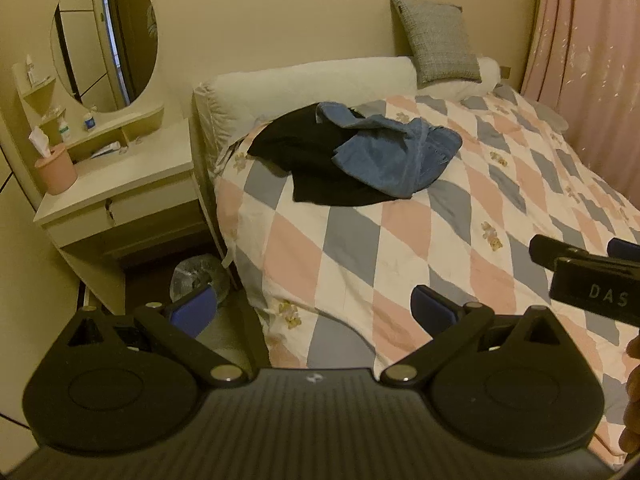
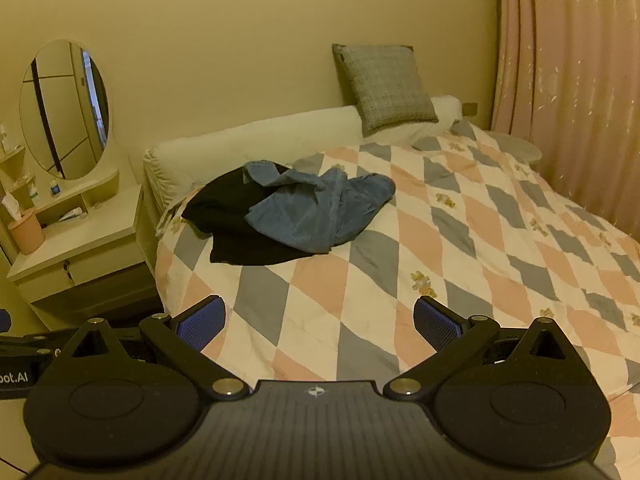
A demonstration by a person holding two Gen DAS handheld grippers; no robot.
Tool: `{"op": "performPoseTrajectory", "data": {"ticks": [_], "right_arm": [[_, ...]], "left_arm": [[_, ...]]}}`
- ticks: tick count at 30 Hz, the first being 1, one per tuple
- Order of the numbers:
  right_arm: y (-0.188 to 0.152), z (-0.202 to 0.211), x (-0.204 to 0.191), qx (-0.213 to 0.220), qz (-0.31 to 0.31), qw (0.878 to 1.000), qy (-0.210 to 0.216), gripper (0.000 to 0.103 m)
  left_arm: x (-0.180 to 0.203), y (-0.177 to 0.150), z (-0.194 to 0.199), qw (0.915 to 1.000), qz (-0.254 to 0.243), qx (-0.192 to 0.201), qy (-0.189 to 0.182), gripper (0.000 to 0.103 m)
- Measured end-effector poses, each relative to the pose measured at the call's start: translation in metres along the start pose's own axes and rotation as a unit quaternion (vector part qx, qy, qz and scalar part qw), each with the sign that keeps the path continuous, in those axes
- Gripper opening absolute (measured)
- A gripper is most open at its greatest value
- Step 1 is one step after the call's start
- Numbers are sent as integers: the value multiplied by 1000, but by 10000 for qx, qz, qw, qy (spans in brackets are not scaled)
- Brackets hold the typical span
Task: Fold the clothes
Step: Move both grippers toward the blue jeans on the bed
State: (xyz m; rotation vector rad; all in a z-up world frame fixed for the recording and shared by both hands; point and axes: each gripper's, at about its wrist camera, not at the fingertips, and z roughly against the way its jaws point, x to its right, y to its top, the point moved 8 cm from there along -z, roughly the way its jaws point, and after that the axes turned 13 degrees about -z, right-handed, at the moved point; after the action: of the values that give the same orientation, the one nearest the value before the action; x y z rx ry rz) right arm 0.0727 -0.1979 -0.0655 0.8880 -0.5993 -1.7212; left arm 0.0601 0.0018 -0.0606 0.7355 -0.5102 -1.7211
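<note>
Though heaped rather than folded, shows as a crumpled blue denim piece (image 1: 396, 156) draped half over a black garment (image 1: 304, 160), both near the head end of the bed (image 1: 360, 248), toward its left edge and just short of the white bolster (image 1: 312, 80). Sits well apart from both tools. Finds the left gripper (image 1: 312, 306) over the bed's foot end, spread wide and holding nothing; likewise the right gripper (image 2: 318, 320), pads parted and empty, just beside the left one. Judging from that overlap, could easily lift both pieces on one pinch, leaving them tangled instead of separated. Could also catch the soft checked quilt (image 2: 400, 240) along with the cloth on a deep bite, pulling the bedding up into any fold. Risks dragging the black piece off the left edge toward the nightstand (image 1: 120, 184) and the floor, given so little margin on that side. Probably hides hems and corners of the black cloth in this dim yellow light, inviting a grab at mid-fabric and a lopsided fold. Might knock gripper against gripper, with the two held so close together.
</note>
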Motion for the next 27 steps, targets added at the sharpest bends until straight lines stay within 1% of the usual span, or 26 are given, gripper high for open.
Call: {"op": "performPoseTrajectory", "data": {"ticks": [4,6,9,11,16,21,27], "right_arm": [[1,-1,1,47,-4,10000,48,103],[1,-2,1,71,-6,9999,71,103],[2,-3,2,107,-10,9999,107,103],[11,-10,1,-42,-20,10000,64,103],[12,-20,1,-80,-54,9999,83,103],[12,-28,1,-84,-90,9999,60,103],[22,-47,8,-97,-212,9996,-139,103]], "left_arm": [[3,-2,-5,9998,77,-147,-106,102],[0,-5,-7,9996,151,-157,-192,102],[1,-3,-10,9995,123,-177,-219,102],[3,-1,-13,9995,91,-194,-227,102],[6,5,-21,9994,11,-235,-246,102],[8,16,-34,9990,-58,-245,-366,102],[2,35,-62,9983,-143,-230,-518,102]]}}
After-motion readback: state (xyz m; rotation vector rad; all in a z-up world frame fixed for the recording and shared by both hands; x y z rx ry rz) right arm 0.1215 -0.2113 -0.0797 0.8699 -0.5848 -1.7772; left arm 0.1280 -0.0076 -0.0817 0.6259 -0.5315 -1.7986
